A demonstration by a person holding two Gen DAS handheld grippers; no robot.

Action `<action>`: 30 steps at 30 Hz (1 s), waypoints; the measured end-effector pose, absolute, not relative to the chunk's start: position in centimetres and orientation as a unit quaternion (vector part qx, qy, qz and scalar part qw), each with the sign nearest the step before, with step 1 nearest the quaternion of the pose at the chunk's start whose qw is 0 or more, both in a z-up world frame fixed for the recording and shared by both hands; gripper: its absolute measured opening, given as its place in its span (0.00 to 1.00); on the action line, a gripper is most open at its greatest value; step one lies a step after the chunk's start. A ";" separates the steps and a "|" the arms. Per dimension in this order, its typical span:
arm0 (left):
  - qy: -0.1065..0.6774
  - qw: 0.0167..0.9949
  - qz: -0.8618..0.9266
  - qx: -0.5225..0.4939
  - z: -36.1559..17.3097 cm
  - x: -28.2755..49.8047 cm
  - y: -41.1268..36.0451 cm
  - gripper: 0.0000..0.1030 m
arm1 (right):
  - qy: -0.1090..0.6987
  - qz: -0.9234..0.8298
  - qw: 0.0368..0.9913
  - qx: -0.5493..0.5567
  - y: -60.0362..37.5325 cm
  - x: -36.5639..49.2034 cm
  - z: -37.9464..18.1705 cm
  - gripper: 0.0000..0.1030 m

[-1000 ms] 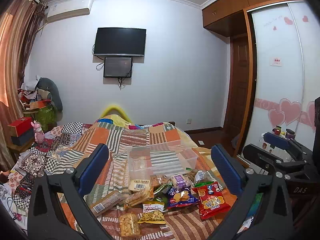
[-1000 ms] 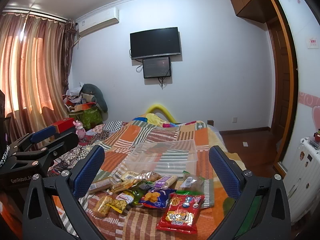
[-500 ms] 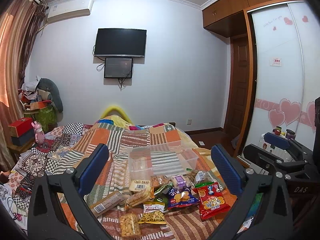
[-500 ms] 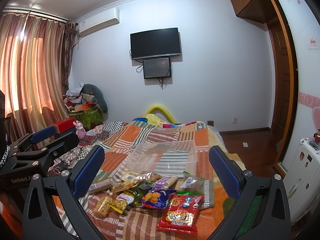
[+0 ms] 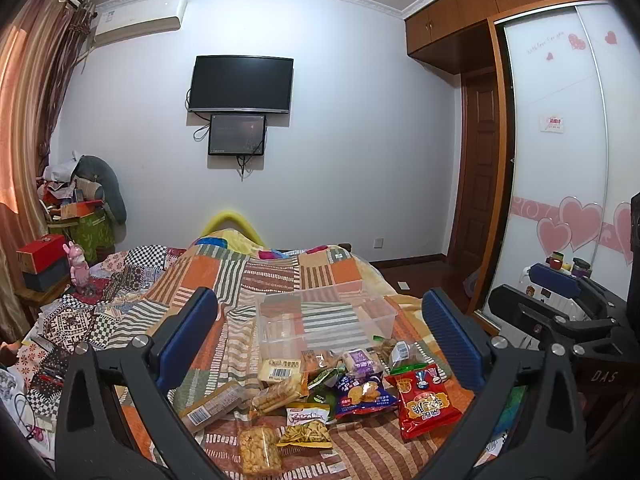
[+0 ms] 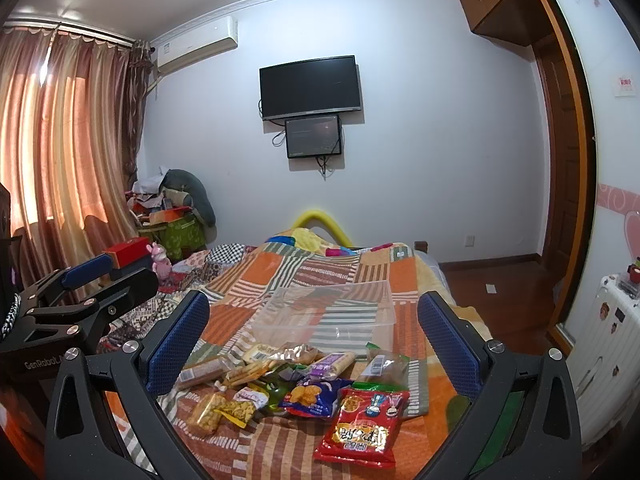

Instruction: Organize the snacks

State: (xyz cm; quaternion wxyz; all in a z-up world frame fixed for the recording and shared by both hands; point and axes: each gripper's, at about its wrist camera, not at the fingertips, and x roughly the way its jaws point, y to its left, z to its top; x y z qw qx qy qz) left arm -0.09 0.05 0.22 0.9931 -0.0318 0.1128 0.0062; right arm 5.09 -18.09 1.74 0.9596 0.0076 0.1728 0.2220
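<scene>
Nothing has shifted in the last second: my left gripper (image 5: 320, 340) and right gripper (image 6: 314, 338) both gape empty. Snack packets (image 5: 340, 396) lie near the clear bin (image 5: 324, 316); sorting unstarted.

Your right gripper (image 6: 312, 336) hangs wide apart above the quilt (image 6: 332, 264); at lower centre, the red snack bag (image 6: 362, 426) lies nearest, the clear bin (image 6: 336, 314) just behind the pile.
</scene>
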 end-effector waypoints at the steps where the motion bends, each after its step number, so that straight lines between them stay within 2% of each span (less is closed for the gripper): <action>1: 0.114 0.993 0.006 -0.033 0.2 -0.1 0.1 1.00 | 0.172 0.222 0.960 0.008 -18.1 5.1 1.8 1.00; 7: 0.121 0.992 0.008 -0.034 -0.4 0.5 0.2 0.99 | 0.174 0.220 0.960 0.007 -18.1 5.3 1.6 1.00; 8: 0.123 0.992 0.009 -0.035 -0.5 0.6 0.2 0.97 | 0.176 0.221 0.959 0.008 -18.1 5.4 1.5 1.00; 10: 0.132 0.990 0.007 -0.037 -0.8 1.0 0.4 0.88 | 0.180 0.220 0.959 0.008 -18.2 5.6 1.2 0.98; 13: 0.149 0.988 0.006 -0.041 -1.5 1.7 0.9 0.80 | 0.195 0.221 0.955 0.008 -18.3 6.2 0.6 0.89; 15: 0.164 0.986 0.008 -0.042 -2.3 2.3 1.5 0.79 | 0.208 0.223 0.952 0.008 -18.5 6.6 0.0 0.83; 19: 0.209 0.977 0.017 -0.045 -4.4 3.9 2.9 0.78 | 0.241 0.215 0.947 -0.001 -18.8 7.6 -1.7 0.76; 23: 0.266 0.962 0.019 -0.050 -7.4 5.7 4.7 0.71 | 0.280 0.204 0.938 -0.007 -19.3 8.7 -3.9 0.71; 30: 0.357 0.931 0.034 -0.061 -13.9 8.0 7.2 0.67 | 0.355 0.183 0.917 -0.007 -20.4 10.4 -7.8 0.71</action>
